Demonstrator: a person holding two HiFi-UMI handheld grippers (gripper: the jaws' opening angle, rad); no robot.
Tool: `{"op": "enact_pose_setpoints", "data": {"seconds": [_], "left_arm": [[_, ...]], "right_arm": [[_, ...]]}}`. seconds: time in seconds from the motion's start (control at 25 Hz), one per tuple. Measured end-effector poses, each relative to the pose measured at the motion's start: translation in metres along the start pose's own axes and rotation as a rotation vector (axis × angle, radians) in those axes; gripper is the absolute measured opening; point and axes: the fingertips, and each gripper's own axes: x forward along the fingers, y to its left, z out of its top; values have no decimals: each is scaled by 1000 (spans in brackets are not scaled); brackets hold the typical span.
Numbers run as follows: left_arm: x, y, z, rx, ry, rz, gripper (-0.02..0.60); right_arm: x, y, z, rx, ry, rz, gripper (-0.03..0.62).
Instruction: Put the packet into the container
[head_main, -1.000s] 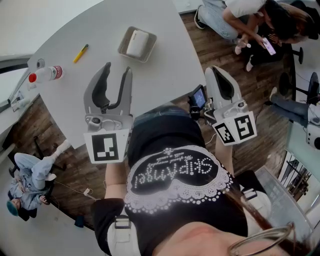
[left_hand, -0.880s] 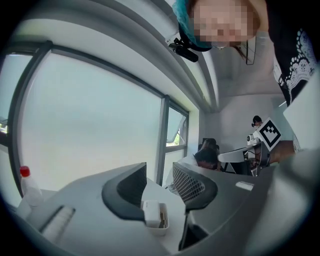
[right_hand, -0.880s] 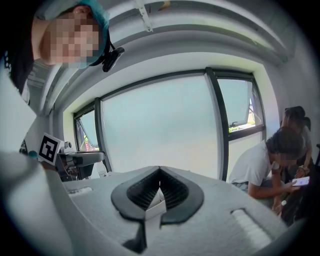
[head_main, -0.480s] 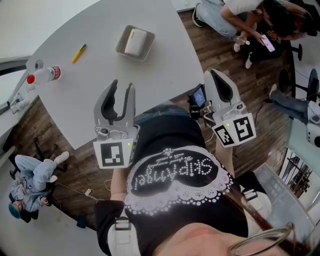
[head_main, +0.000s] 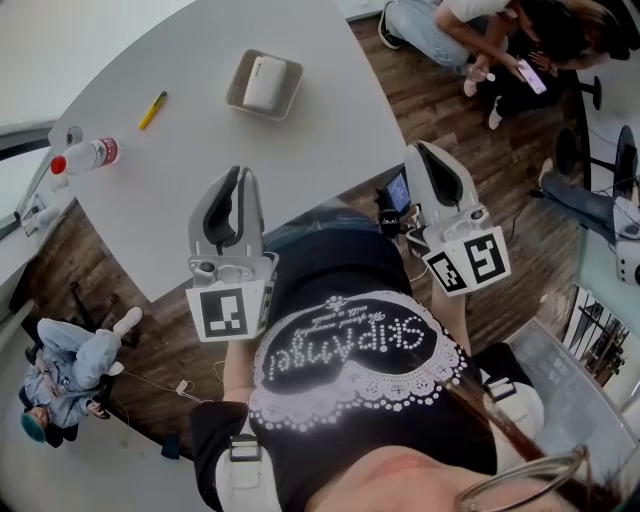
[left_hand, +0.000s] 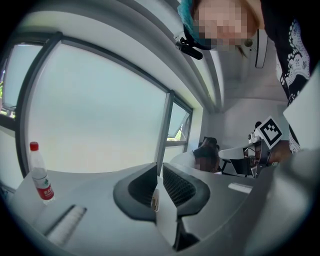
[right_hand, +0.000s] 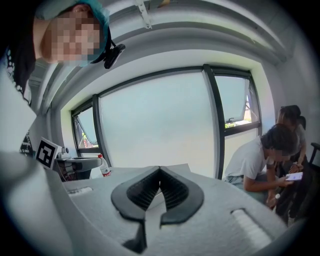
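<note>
The white packet (head_main: 262, 82) lies inside the grey square container (head_main: 237, 97) at the far side of the round grey table (head_main: 180, 190). My left gripper (head_main: 236, 175) hovers over the table's near edge, well short of the container. Its jaws are closing, with a slim gap left and nothing between them (left_hand: 158, 172). My right gripper (head_main: 425, 150) is off the table's right side above the wooden floor. It is shut and empty, and its tips touch in the right gripper view (right_hand: 160, 169).
A yellow pen (head_main: 152, 110) and a red-capped plastic bottle (head_main: 88, 156) lie at the table's left; the bottle (left_hand: 40, 172) also shows upright in the left gripper view. People sit on the floor at upper right (head_main: 470, 35) and lower left (head_main: 60, 370).
The left gripper's jaws have drawn from wide apart to nearly together, and the gripper has pulled back a little toward my body. The right gripper has barely moved.
</note>
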Motion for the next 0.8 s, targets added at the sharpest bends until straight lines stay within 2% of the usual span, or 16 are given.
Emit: {"op": "enact_pose_setpoints", "data": {"seconds": [0.16, 0.8], "left_arm": [[-2, 0, -5, 4, 28, -8, 5], [-2, 5, -6, -14, 38, 1, 5]], "right_arm": [[-6, 1, -3, -4, 13, -4, 2], [-9, 11, -5, -11, 14, 31, 2]]}}
